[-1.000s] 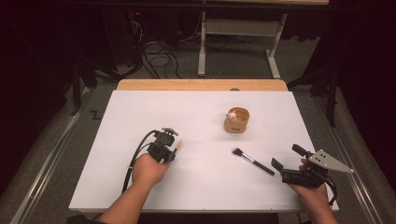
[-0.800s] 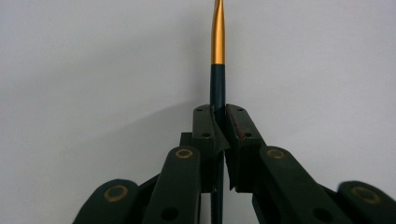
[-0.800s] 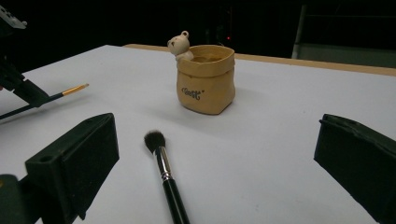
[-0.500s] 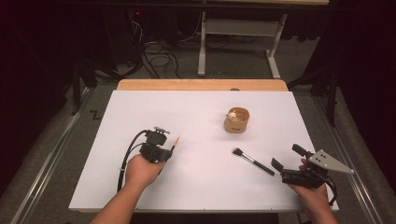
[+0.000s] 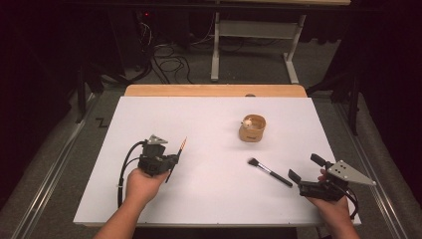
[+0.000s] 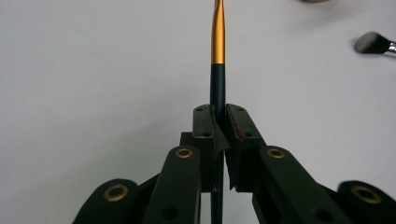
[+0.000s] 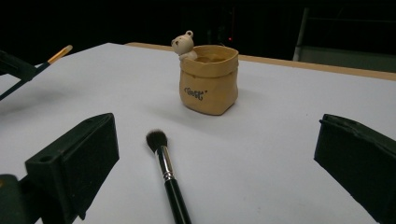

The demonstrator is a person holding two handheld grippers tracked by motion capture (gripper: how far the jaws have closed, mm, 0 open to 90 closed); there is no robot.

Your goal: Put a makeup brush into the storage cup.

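High view: two brushes, one pot (image 5: 252, 129), two grippers.

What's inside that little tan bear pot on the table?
Nothing stands out of the tan pot; a small bear figure sits at its rim. The right gripper view shows a tan inner wall, but the rim hides the bottom, so something small could lie there.

Left hand (image 5: 142, 183) comes in from the bottom, wrapped around the left gripper (image 5: 171, 162), jaws squeezed tight on a thin brush (image 6: 217, 74). Right hand (image 5: 331, 205) sits low at the near right, holding the right gripper (image 5: 304, 168) with jaws spread wide, nothing between them.
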